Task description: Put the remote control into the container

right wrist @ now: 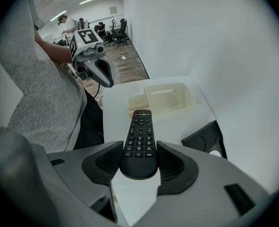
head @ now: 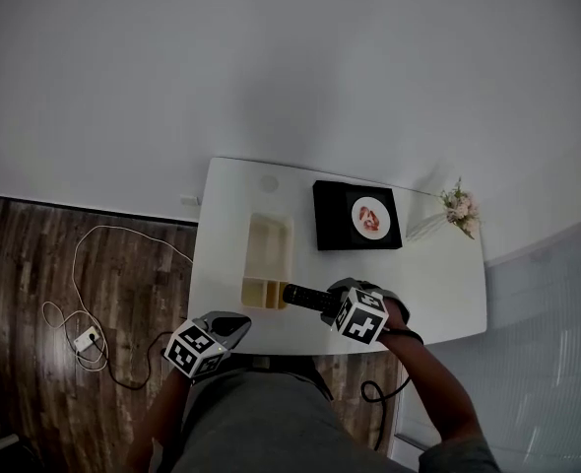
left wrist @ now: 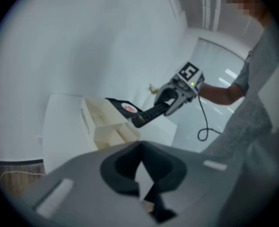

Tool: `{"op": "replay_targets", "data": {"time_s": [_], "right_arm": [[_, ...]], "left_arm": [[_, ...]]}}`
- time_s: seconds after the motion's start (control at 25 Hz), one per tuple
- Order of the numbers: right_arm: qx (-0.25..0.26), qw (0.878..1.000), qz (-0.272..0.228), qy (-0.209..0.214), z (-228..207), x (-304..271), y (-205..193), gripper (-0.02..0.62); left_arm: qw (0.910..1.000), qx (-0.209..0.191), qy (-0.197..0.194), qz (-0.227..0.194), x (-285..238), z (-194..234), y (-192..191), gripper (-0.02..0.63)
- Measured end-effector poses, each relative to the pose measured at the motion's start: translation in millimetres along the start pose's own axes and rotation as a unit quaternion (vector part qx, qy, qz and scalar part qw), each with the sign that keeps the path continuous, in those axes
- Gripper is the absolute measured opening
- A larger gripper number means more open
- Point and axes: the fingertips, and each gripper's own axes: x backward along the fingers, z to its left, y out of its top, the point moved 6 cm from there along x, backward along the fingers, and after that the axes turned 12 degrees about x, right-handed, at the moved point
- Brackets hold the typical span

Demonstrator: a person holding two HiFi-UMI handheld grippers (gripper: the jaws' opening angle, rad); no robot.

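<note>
A black remote control (right wrist: 139, 141) with coloured top buttons is held between the pads of my right gripper (right wrist: 139, 163), which is shut on its lower end. In the head view the remote (head: 308, 297) sticks out leftward from the right gripper (head: 359, 313), its tip over the near end of the cream container (head: 269, 254). The container (right wrist: 163, 98) is a long, open tray with compartments on the white table (head: 438, 284). My left gripper (head: 207, 343) hangs at the table's front edge, left of the container, shut and holding nothing. The left gripper view shows the remote (left wrist: 149, 114) above the container (left wrist: 104, 122).
A black tray (head: 332, 215) with a white plate of food lies behind the container on the right. A small bunch of flowers (head: 460, 207) stands at the far right corner. Cables and a power strip (head: 86, 339) lie on the wooden floor to the left.
</note>
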Motion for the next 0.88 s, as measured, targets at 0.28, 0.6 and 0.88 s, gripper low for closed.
{"op": "replay_targets", "data": {"time_s": [0.28, 0.6, 0.88], "right_arm": [[0.049, 0.998, 0.040, 0.016, -11.1, -0.7, 5.9, 0.230], [0.097, 0.992, 0.076, 0.033, -20.8, -4.7, 14.3, 0.230], [0.120, 0.987, 0.096, 0.056, -28.5, -10.4, 24.4, 0.230]], "left_arm": [[0.9996, 0.014, 0.015, -0.019, 8.0, 0.8, -4.7, 0.000], [0.9982, 0.028, 0.032, -0.042, 16.1, 4.7, -10.1, 0.000], [0.9969, 0.036, 0.040, -0.057, 19.3, 5.7, -9.8, 0.000]]}}
